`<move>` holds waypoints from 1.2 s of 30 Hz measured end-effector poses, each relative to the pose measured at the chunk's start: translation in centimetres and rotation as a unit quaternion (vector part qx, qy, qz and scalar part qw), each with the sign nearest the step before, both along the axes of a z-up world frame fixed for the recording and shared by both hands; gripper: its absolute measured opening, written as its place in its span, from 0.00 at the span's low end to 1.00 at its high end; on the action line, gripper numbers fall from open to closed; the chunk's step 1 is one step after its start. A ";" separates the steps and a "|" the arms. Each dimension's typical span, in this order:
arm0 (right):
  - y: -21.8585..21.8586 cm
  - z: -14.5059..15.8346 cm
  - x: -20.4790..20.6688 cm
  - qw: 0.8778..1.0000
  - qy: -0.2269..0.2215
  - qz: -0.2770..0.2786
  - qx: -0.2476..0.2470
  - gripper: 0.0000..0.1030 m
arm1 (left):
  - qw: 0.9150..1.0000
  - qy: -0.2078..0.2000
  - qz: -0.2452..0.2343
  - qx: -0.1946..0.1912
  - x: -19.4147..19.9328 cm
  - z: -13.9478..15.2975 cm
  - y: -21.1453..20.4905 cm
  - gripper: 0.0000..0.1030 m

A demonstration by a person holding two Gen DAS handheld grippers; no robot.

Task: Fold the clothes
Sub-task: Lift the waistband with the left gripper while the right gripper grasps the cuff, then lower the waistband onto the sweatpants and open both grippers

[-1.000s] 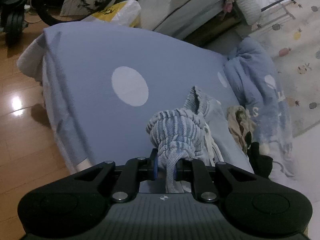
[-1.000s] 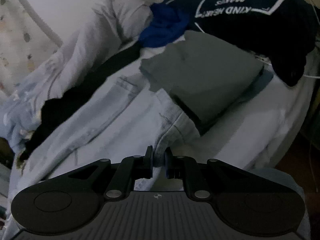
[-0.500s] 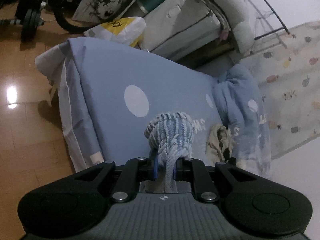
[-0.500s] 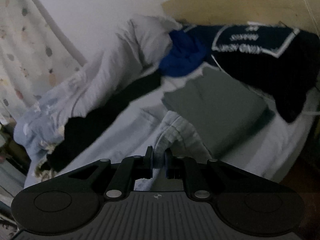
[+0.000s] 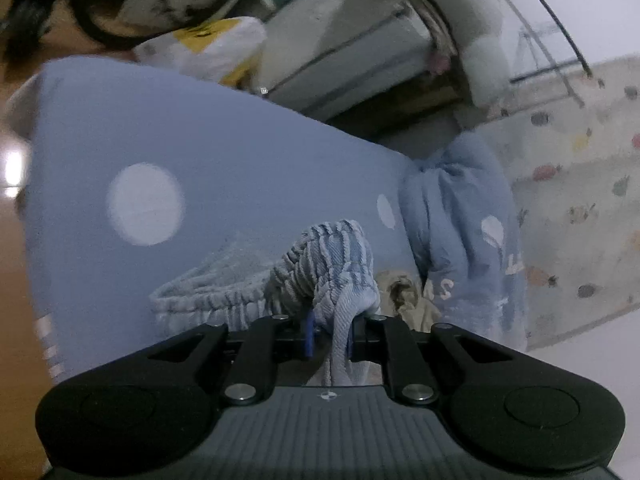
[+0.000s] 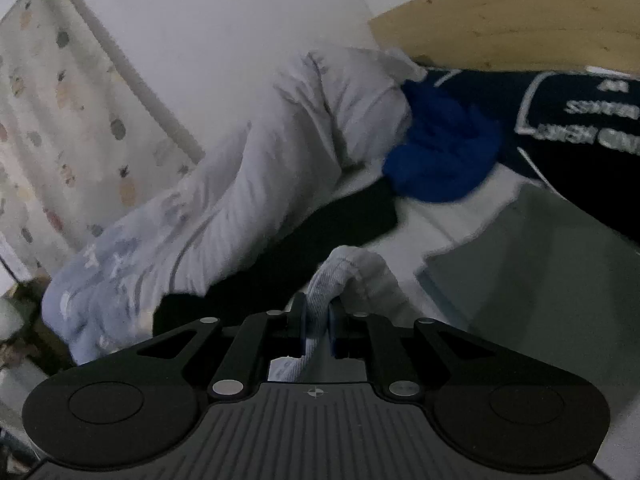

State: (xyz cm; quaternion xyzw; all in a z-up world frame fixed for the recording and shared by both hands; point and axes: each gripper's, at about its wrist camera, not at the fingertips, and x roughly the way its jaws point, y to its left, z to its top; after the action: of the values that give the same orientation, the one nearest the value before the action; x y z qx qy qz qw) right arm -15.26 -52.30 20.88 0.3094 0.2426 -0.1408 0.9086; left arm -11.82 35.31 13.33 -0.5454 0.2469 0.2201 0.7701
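Observation:
My left gripper (image 5: 330,336) is shut on the gathered waistband of pale blue striped shorts (image 5: 332,268), bunched in front of the fingers and lifted above the blue bed sheet (image 5: 224,176). More of the same striped fabric (image 5: 212,284) trails to the left on the sheet. In the right wrist view my right gripper (image 6: 318,330) is shut on another pale, faintly striped fold of cloth (image 6: 352,272), held up over the bed. Whether both folds belong to one garment cannot be told.
A crumpled light blue blanket (image 5: 460,216) and a beige garment (image 5: 404,296) lie by the sheet's right side. A folded grey garment (image 6: 532,264), bright blue cloth (image 6: 440,156), dark printed top (image 6: 580,120), black garment (image 6: 304,248) and pale rumpled duvet (image 6: 256,168) crowd the bed. Wooden floor lies left.
Both grippers have risen and swung with their cloth still pinched. The striped waistband now trails left on the sheet; the right view has tilted up toward the wall and curtain.

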 end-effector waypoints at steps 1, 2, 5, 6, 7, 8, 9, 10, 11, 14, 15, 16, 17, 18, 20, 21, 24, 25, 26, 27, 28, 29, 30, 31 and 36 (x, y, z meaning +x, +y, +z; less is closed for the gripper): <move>-0.1 -0.3 2.2 1.000 0.002 -0.001 -0.004 0.12 | 1.000 0.010 -0.002 0.008 2.2 0.1 -0.1 0.17; -0.3 -0.7 4.6 1.000 0.005 -0.002 -0.009 0.12 | 1.000 0.019 -0.004 0.016 4.5 0.2 -0.2 0.17; -0.6 -2.3 11.5 0.999 0.019 0.000 -0.032 0.12 | 0.998 0.062 -0.002 0.034 9.7 -1.2 0.2 0.17; -0.4 -3.0 13.8 0.999 0.025 0.002 -0.040 0.12 | 0.996 0.074 -0.001 0.041 11.3 -2.0 0.4 0.17; -0.1 -3.9 16.0 0.998 0.033 0.005 -0.047 0.12 | 0.995 0.086 -0.002 0.047 12.9 -2.8 0.6 0.18; 0.2 -4.8 18.1 0.998 0.041 0.010 -0.055 0.12 | 0.994 0.098 -0.003 0.052 14.2 -3.7 0.7 0.18; 0.5 -5.8 20.1 0.997 0.051 0.016 -0.061 0.12 | 0.992 0.109 -0.005 0.058 15.5 -4.6 0.9 0.18; 0.9 -6.8 21.9 0.996 0.059 0.021 -0.066 0.12 | 0.991 0.119 -0.006 0.062 16.6 -5.4 1.1 0.18; 1.1 -7.9 23.5 0.995 0.069 0.025 -0.069 0.11 | 0.990 0.124 -0.006 0.064 17.4 -6.2 1.4 0.18; 1.7 -10.6 27.6 0.992 0.093 0.039 -0.078 0.11 | 0.989 0.130 -0.010 0.074 19.3 -8.3 2.1 0.18; 2.0 -11.4 28.8 0.991 0.099 0.044 -0.082 0.11 | 0.989 0.126 -0.016 0.080 19.7 -8.8 2.3 0.18; 2.2 -12.2 29.8 0.989 0.104 0.051 -0.087 0.11 | 0.988 0.124 -0.020 0.087 20.1 -9.4 2.4 0.18; 2.5 -13.1 30.7 0.988 0.108 0.060 -0.093 0.12 | 0.988 0.124 -0.023 0.093 20.5 -9.9 2.6 0.18; 2.7 -13.9 31.4 0.987 0.113 0.067 -0.097 0.12 | 0.987 0.124 -0.032 0.096 20.8 -10.5 2.7 0.19; 3.1 -15.6 32.4 0.984 0.127 0.072 -0.105 0.12 | 0.985 0.131 -0.052 0.104 21.6 -11.3 2.9 0.28; 3.3 -16.4 32.8 0.982 0.135 0.075 -0.108 0.12 | 0.983 0.135 -0.061 0.109 21.8 -11.7 3.0 0.29; 3.6 -18.1 33.3 0.980 0.148 0.079 -0.106 0.16 | 0.980 0.138 -0.076 0.125 21.8 -12.2 2.9 0.30; 3.6 -18.3 33.1 0.981 0.143 0.076 -0.103 0.20 | 0.980 0.134 -0.076 0.127 21.6 -12.2 2.7 0.31; 3.5 -18.3 32.6 0.983 0.138 0.068 -0.105 0.40 | 0.980 0.129 -0.076 0.129 21.1 -12.3 2.6 0.32; 3.4 -18.1 32.0 0.983 0.133 0.059 -0.110 0.66 | 0.981 0.123 -0.077 0.132 20.6 -12.2 2.4 0.34; 3.3 -17.8 31.4 0.984 0.129 0.052 -0.114 0.74 | 0.980 0.116 -0.079 0.138 20.0 -11.9 2.0 0.37; 3.2 -17.4 30.7 0.985 0.120 0.048 -0.118 0.79 | 0.980 0.108 -0.082 0.144 19.3 -11.5 1.7 0.40; 2.9 -16.7 29.8 0.986 0.108 0.047 -0.118 0.79 | 0.981 0.094 -0.087 0.147 18.3 -11.1 1.4 0.52; 2.7 -16.0 29.0 0.987 0.100 0.044 -0.116 0.81 | 0.982 0.072 -0.087 0.151 17.3 -10.6 1.2 0.81; 2.1 -11.5 23.6 0.992 0.059 0.046 -0.106 0.87 | 0.983 -0.024 -0.057 0.173 11.9 -6.8 1.1 1.00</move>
State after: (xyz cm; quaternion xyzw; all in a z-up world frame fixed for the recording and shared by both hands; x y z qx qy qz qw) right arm 8.35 -50.15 9.35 0.1913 0.2937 -0.1419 0.9258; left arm 0.05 36.42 6.54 -0.3943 0.2174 0.2018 0.8698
